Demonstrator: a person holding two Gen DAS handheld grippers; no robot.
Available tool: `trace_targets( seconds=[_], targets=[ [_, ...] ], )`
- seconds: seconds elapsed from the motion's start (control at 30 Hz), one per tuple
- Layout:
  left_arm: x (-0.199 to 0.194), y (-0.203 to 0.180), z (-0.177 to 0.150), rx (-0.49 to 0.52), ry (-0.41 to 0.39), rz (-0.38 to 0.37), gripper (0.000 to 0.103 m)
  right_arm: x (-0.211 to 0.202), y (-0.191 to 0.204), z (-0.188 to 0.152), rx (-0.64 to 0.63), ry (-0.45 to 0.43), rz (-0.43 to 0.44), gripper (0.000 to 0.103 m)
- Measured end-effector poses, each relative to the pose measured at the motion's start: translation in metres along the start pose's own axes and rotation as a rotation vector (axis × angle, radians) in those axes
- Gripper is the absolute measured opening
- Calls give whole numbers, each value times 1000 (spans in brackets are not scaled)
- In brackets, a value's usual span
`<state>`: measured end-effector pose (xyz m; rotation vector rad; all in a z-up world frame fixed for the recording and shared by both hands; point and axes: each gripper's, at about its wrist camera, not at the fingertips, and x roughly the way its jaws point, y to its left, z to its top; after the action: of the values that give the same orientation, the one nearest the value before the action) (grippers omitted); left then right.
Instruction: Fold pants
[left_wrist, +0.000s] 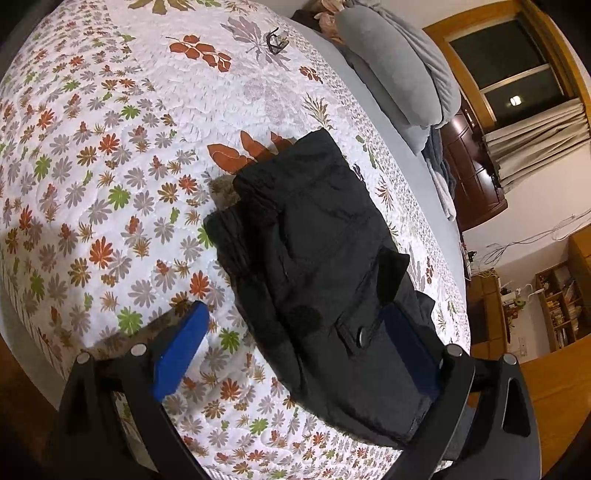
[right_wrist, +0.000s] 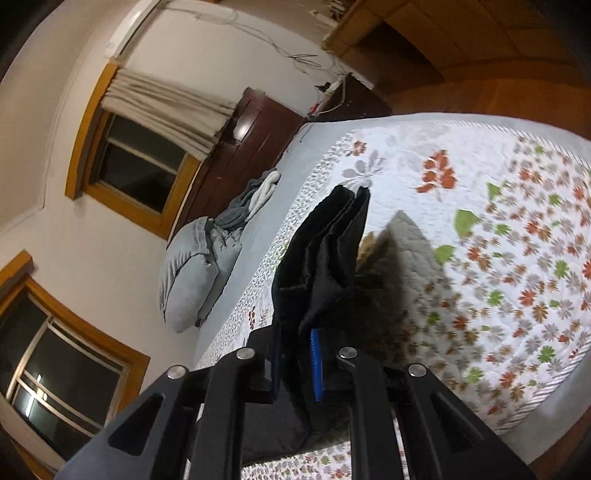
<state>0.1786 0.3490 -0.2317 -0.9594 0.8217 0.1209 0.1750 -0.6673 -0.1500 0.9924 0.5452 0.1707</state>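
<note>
Black pants (left_wrist: 314, 251) lie folded into a thick bundle on the floral bedspread (left_wrist: 110, 147). My left gripper (left_wrist: 295, 354) hovers over the bundle's near end with its blue pads wide apart, open and empty. In the right wrist view my right gripper (right_wrist: 295, 365) is shut on a stacked edge of the pants (right_wrist: 325, 251), and the folded layers stand up from between its blue pads above the bedspread (right_wrist: 480, 221).
Grey pillows and a blanket (left_wrist: 402, 70) lie along the far side of the bed. A small dark object (left_wrist: 275, 38) rests on the quilt far away. A dark wooden cabinet (left_wrist: 472, 173), shelves and windows stand beyond the bed edge.
</note>
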Motion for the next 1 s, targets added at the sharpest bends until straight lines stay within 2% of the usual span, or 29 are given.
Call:
trace_targets(
  seconds=[0.4, 0.63, 0.77, 1.0],
  targets=[
    [5, 1, 14, -13, 10, -57, 96, 14, 66, -4, -110, 20, 18, 13],
    [12, -2, 28, -12, 15, -55, 96, 25, 97, -9, -166, 38, 28, 13],
    [25, -1, 33, -21, 49, -39, 96, 32, 115, -13, -198, 51, 36, 13],
    [31, 3, 36, -35, 45, -44, 96, 50, 155, -24, -281, 80, 37, 13]
  ],
)
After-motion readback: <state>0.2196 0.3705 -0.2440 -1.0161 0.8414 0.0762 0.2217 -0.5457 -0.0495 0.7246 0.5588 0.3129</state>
